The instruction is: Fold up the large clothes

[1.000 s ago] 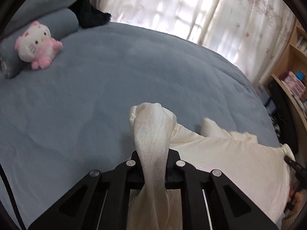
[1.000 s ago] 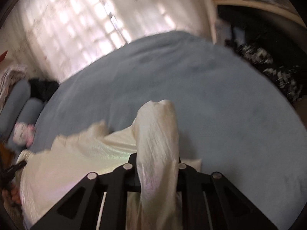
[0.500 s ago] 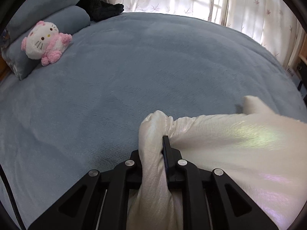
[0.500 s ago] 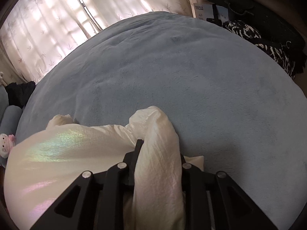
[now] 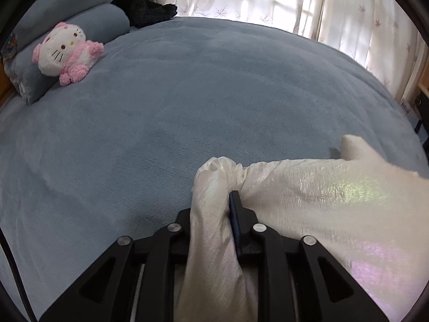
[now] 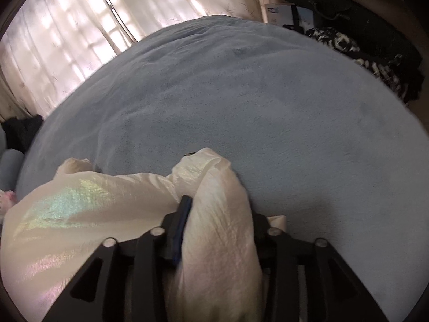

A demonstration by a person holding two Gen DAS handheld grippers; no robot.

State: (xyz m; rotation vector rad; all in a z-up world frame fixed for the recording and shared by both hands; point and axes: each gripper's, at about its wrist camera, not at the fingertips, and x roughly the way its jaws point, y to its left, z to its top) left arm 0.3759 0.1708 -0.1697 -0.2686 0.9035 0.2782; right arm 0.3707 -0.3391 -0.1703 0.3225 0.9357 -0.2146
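Letting go was pretty clearly the step in hand: both grippers were down at the blue bedspread (image 5: 187,112), each with a bunched corner of the cream garment (image 5: 335,201) sitting between its jaws. The left gripper (image 5: 218,214) was opening, with fabric draped over the left finger and the right finger's dark pad bare on its inner face. The right gripper (image 6: 211,209) was opening too, with its wad of garment (image 6: 80,209) looking slack rather than pinched.

The rest of the garment lay spread on the bed between the two grippers. It was thin, crinkly stuff with a pearly rainbow sheen, so probably slippery. The bedspread looked like soft, plush fleece.

Next move probably called for backing both grippers straight out without dragging the cloth, then regrasping for the next fold.
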